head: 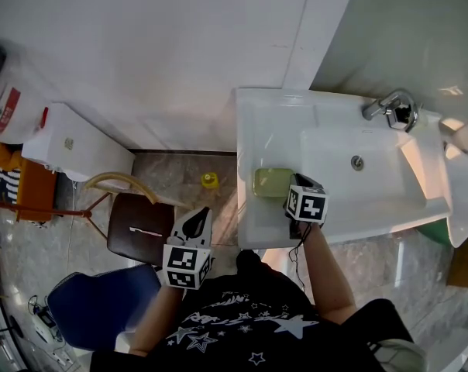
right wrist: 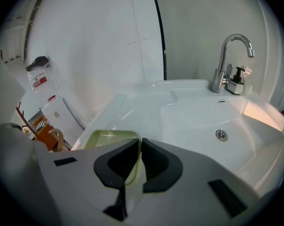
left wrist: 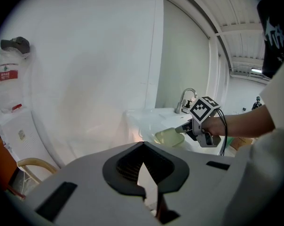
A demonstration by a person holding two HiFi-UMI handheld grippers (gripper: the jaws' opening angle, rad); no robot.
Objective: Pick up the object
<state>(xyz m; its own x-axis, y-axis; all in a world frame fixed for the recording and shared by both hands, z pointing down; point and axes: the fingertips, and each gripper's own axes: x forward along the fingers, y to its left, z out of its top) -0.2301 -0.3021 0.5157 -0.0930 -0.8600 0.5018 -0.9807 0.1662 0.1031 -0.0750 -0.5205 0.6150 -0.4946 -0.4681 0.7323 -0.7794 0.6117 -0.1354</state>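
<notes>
Resting on the left ledge of the white sink (head: 253,107), beside the basin, a pale green dish (head: 271,182) is clamped at its near rim by the right gripper (head: 290,204). The thin slit between the jaws, with the rim in it, is shown only in the right gripper view. In the head view the left gripper (head: 199,212) is seen well apart, by a brown stool (head: 139,229), its jaws brought together on nothing. A drain (head: 357,162) is set in the basin floor.
</notes>
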